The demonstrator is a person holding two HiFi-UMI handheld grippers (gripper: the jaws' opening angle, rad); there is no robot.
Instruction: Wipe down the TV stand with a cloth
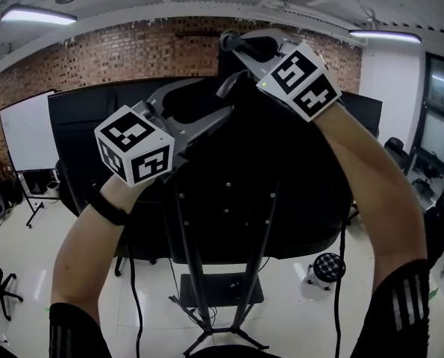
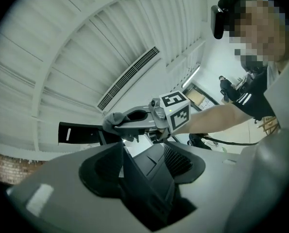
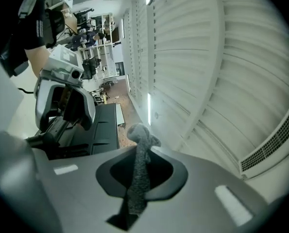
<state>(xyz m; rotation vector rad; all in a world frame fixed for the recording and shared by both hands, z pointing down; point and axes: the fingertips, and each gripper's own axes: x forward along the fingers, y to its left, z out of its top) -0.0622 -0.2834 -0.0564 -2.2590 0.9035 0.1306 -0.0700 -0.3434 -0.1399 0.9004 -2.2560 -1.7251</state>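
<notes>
I've got the grey cloth pinched tight in the right gripper's fingers, at the top centre of the head view by the black TV's upper edge. The left gripper's fingers stand apart, gripping nothing. The TV stand sits at lower centre.

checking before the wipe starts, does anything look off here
The grey cloth is bunched into a narrow strip in the right gripper, not spread flat, and it is held up near the top of the big black TV, well above the black metal stand. Nothing looks spilled or broken.
</notes>
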